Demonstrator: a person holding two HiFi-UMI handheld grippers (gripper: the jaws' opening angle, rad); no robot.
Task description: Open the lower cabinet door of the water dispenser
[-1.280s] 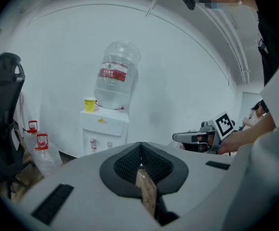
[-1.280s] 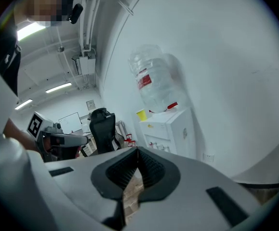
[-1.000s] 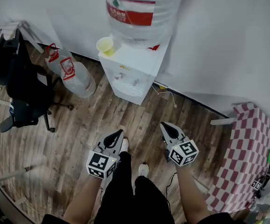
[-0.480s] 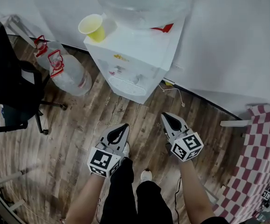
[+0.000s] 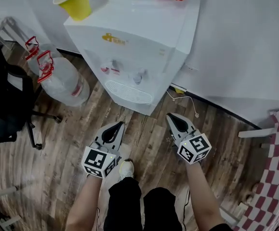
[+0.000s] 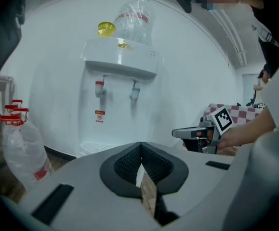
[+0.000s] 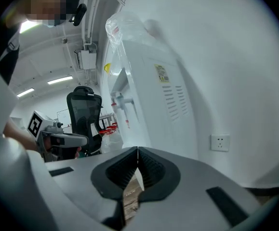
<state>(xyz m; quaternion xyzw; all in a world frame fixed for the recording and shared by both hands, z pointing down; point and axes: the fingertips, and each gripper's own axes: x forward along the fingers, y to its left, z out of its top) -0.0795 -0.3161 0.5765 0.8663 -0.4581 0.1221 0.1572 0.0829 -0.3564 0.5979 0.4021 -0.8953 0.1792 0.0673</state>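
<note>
While the lower cabinet door [image 6: 117, 129] fills the front of the water dispenser [image 5: 134, 47] below the taps [image 6: 99, 87], left gripper [image 5: 117, 126] and right gripper [image 5: 173, 120] hang short of that front, both closed and empty. Likely failures: closed jaws skidding off the door edge; a jolt toppling the yellow cup [image 5: 74, 1] on the dispenser's top. The head view hides the door under the drip tray [image 5: 128, 91]; the left gripper view shows it, blurred, handle indiscernible; the right gripper view adds the dispenser's vented side [image 7: 175, 97].
</note>
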